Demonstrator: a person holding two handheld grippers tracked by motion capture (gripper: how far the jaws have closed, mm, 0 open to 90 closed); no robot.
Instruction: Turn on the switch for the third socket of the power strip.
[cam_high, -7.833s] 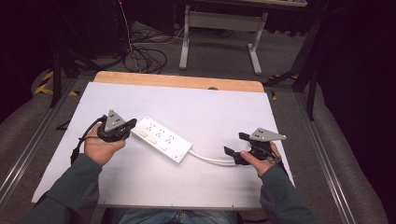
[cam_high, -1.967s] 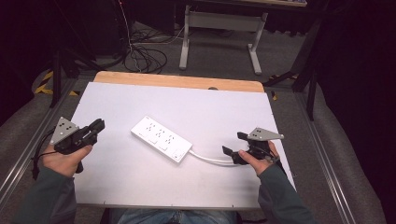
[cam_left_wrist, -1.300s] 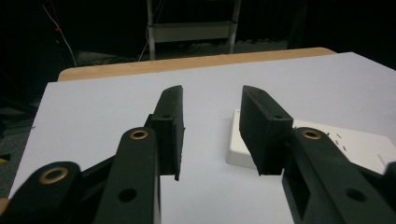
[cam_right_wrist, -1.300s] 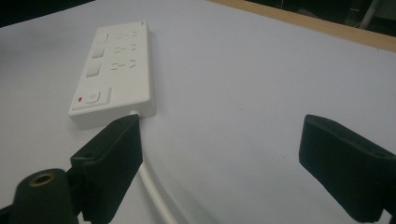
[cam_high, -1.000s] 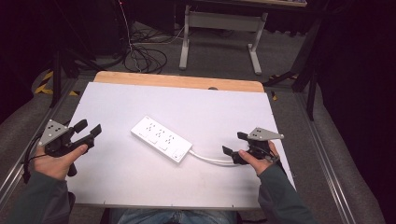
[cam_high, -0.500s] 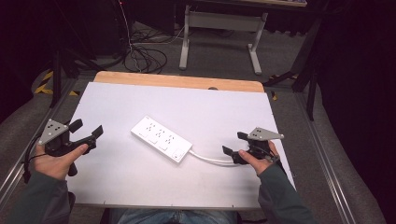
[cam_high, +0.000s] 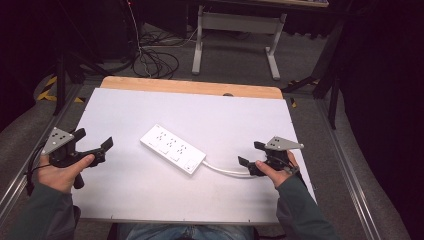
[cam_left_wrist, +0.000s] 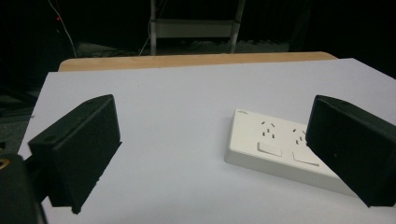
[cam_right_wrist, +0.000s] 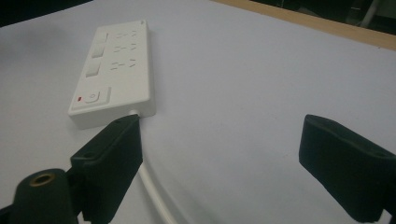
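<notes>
Dark floor and black curtains ring my white tabletop (cam_high: 150, 200), whose far edge shows a strip of bare wood (cam_high: 190, 87); beyond it a grey metal stand (cam_high: 235, 30) rises from the floor beside a tangle of black cables (cam_high: 150, 57). Near the middle of the sheet lies the white power strip (cam_high: 172, 148), flat and set at a slant, sockets up, its switch end turned toward my right hand. From that end its white cord (cam_high: 227, 171) curves across the sheet to my right claw (cam_high: 250, 156), whose jaws stand spread; the cord passes under the jaw nearest the strip, pinched by neither. My left claw (cam_high: 92, 140) sits at the left edge of the tabletop, well apart from the strip, pointing toward it; its jaws have just been opening and now stand wide with nothing between them.
</notes>
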